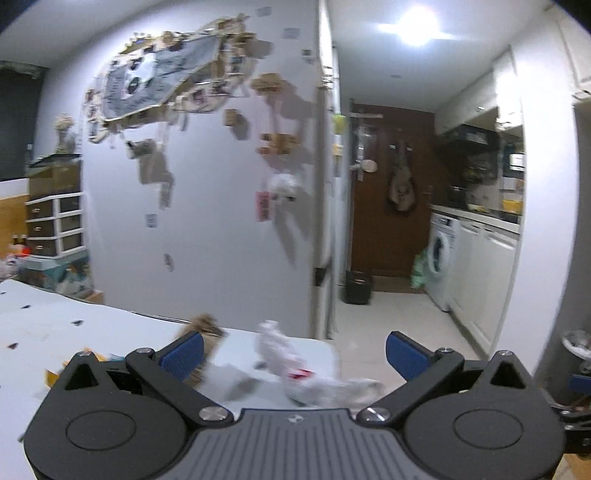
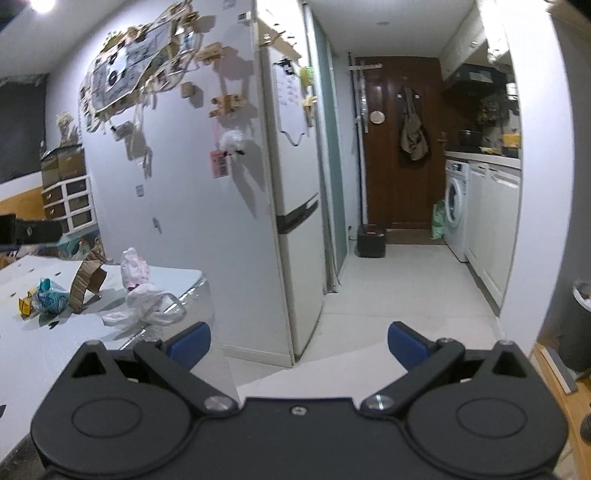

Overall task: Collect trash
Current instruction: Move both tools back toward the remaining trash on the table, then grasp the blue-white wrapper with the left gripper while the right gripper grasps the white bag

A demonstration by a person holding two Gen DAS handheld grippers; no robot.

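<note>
Both jaws spread: the left hand-held gripper (image 1: pixel 294 350) hovers near the crumpled white plastic bag (image 1: pixel 295 363) on the white surface (image 1: pixel 37 325), seemingly lining up a grab. The right hand-held gripper (image 2: pixel 299 343) waits empty, off the edge.

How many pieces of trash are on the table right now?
4 visible: a yellow wrapper at far left, a teal bag beside it, a curled cardboard strip, and a white plastic bag nearest the table corner. Smaller scraps may be hidden.

Ceiling light (image 1: pixel 417 27) glares; left view motion-blurred; edges bowed.
</note>
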